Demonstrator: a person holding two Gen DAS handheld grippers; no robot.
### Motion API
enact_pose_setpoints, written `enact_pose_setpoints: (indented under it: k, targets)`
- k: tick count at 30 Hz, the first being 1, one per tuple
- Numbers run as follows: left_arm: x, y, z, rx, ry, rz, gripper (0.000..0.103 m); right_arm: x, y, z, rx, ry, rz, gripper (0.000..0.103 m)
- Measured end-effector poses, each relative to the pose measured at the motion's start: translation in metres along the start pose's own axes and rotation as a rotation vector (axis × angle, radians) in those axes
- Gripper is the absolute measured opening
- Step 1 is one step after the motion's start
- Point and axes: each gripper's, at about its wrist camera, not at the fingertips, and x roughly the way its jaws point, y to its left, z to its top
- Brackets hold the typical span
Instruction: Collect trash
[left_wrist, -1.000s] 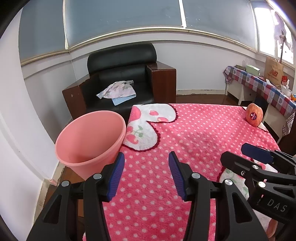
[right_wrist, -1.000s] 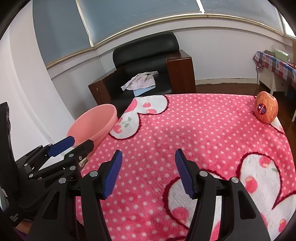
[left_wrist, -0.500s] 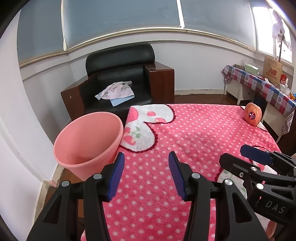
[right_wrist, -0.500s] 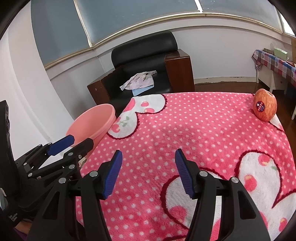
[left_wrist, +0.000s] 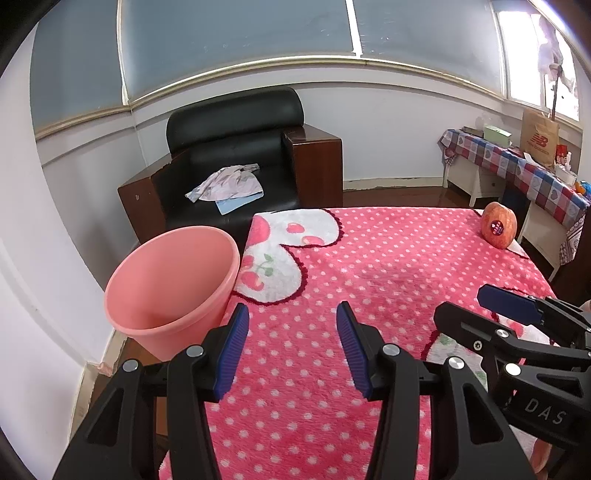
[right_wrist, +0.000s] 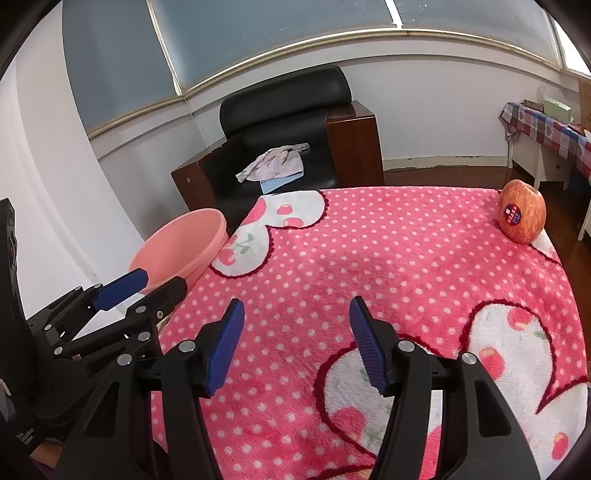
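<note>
A pink plastic bin (left_wrist: 173, 284) (right_wrist: 181, 251) stands on the floor against the table's left edge, and I see nothing inside it. An apple with a dark sticker (left_wrist: 498, 229) (right_wrist: 521, 216) rests at the far right corner of the pink polka-dot tablecloth (left_wrist: 369, 280) (right_wrist: 369, 258). My left gripper (left_wrist: 291, 325) hovers open over the cloth's near left part, just right of the bin, with nothing between its blue pads. My right gripper (right_wrist: 295, 325) is open too, over the near middle of the cloth, and holds nothing. Each gripper shows at the edge of the other's view.
A black armchair (left_wrist: 236, 162) with wooden sides stands beyond the table, with crumpled cloth and a blue sheet (left_wrist: 229, 186) on its seat. A side table with a checked cover (left_wrist: 517, 166) and a brown paper bag (left_wrist: 539, 136) is at the right wall. White wall lies to the left.
</note>
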Motion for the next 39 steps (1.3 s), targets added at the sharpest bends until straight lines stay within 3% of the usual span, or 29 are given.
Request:
enact_pose_setpoints:
  k: [39]
  targets:
    - [-0.002, -0.0033, -0.0014, 0.003, -0.004, -0.014, 0.049, -0.0024, -0.0037, 0.0014, -0.008, -0.004, -0.011, 0.06]
